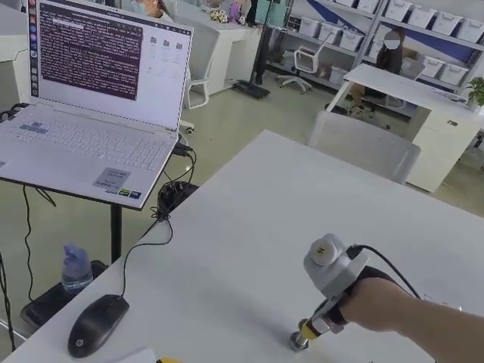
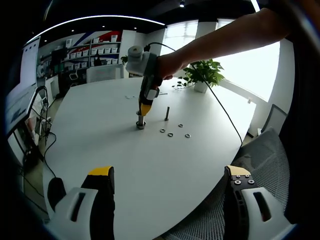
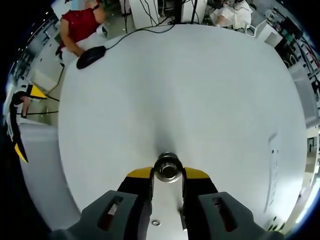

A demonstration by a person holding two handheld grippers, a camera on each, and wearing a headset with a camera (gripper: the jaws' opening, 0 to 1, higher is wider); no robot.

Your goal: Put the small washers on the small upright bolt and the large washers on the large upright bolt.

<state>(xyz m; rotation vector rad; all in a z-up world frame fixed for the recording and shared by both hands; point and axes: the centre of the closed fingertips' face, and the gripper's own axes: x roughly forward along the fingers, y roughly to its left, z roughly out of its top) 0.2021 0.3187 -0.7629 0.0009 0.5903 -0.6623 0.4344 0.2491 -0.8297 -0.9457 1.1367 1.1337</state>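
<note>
Washers (image 2: 170,134) lie loose on the white counter (image 2: 100,160), a short way beyond the left tool (image 2: 170,172), whose jaws stand wide apart and empty at the near edge. Just past them rises the small upright bolt (image 2: 167,113). Beside it stands the large upright bolt (image 2: 140,122), with the right tool (image 2: 143,110) pointing straight down over it. Its jaws are drawn close around a round metal piece at the bolt's top; whether they grip a washer or only straddle the bolt cannot be told. A tilted ring would likely catch on the thread, or slip free and roll across the smooth counter. A sideways nudge from the tool could topple the bolt, and the loose rings look alike enough to be mis-sorted.
</note>
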